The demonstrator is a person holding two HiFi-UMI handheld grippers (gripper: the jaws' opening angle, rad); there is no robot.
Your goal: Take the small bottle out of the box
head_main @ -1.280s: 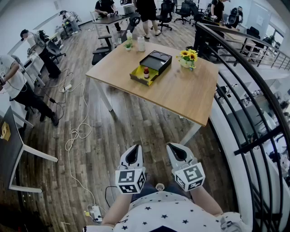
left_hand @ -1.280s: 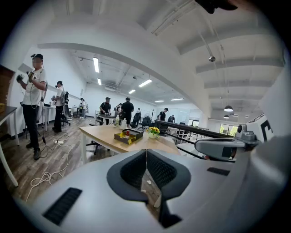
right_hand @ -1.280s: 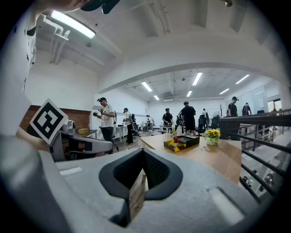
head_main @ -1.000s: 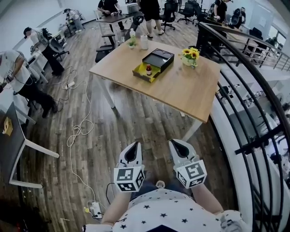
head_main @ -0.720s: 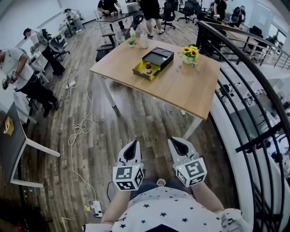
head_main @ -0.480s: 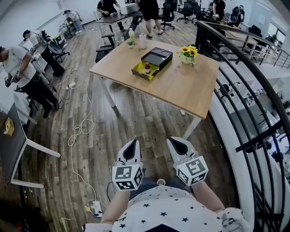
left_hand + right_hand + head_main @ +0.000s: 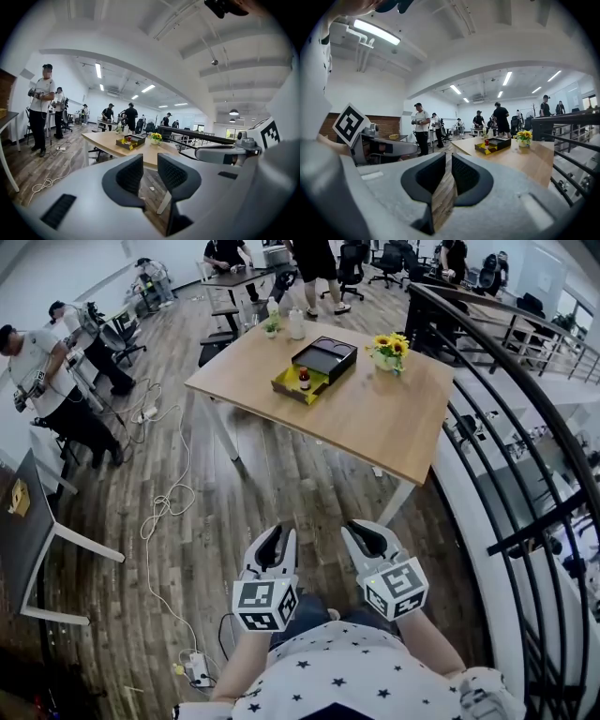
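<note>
The small bottle (image 7: pixel 303 382) with a red cap stands in the yellow part of an open box (image 7: pixel 315 367) that has a black lid, on the wooden table (image 7: pixel 375 427) far ahead. Both grippers hang low, close to my body, well short of the table. The left gripper (image 7: pixel 274 534) has its jaws opening, with only floor showing in the gap (image 7: pixel 150 163). The right gripper (image 7: pixel 362 531) is opening too, by a narrower gap (image 7: pixel 448 161), and holds nothing. The box (image 7: pixel 493 145) and bottle (image 7: pixel 486 141) appear small and distant in the right gripper view.
A pot of sunflowers (image 7: pixel 389 356) and two bottles (image 7: pixel 292 326) also stand on the table. A black metal railing (image 7: pixel 511 437) runs along the right. Cables (image 7: pixel 164 512) trail over the wood floor at left, near a person (image 7: pixel 42 381) and a dark desk (image 7: pixel 33 540).
Both grippers' jaws have parted from shut, the left more than the right. The grippers stayed low near my body. The person at left has stepped a little further into view.
</note>
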